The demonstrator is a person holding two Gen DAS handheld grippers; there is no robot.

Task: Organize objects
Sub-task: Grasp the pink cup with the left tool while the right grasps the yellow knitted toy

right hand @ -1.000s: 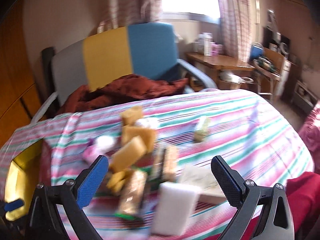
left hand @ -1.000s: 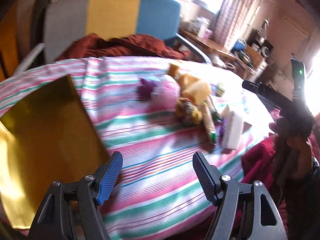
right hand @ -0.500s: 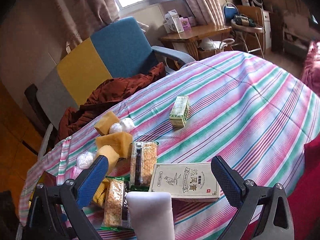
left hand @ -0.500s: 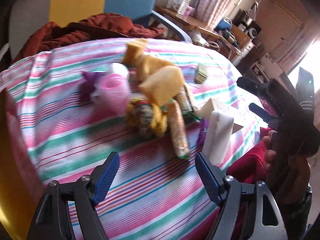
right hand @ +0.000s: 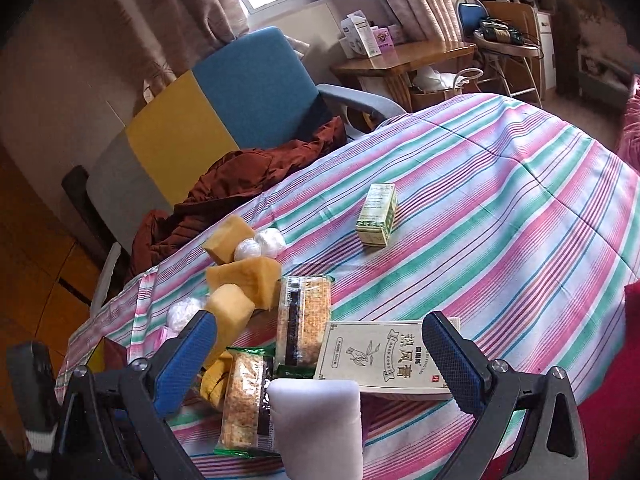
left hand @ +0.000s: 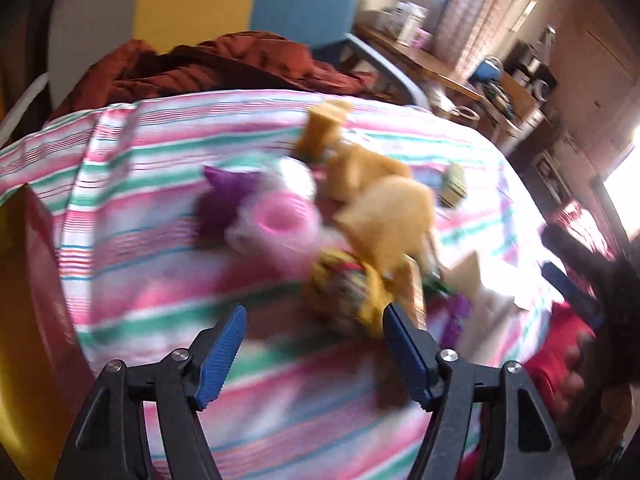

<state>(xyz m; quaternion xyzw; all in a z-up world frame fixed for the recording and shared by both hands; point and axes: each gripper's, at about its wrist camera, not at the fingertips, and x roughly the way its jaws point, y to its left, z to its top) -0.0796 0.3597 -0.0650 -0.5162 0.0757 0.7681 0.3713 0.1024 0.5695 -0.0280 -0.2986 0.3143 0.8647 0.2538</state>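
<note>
Here, on the striped tablecloth [right hand: 500,216], a heap of loose things, with the flat cream box [right hand: 384,360] as landmark. Just left of that box, two cracker packets [right hand: 304,328], one upright and one lower; beyond them, yellow sponges [right hand: 244,276] and white balls [right hand: 260,244]. Well behind the box, alone, a small green carton [right hand: 378,216]. Right in front of it, a white foam block [right hand: 320,424]. Right gripper [right hand: 320,352] spread wide over box and block, gripping nothing. Left gripper [left hand: 314,344], blurred, jaws just closing a little yet apart, empty, over bare cloth short of a pink roll [left hand: 286,228] and a yellow packet [left hand: 344,292].
</note>
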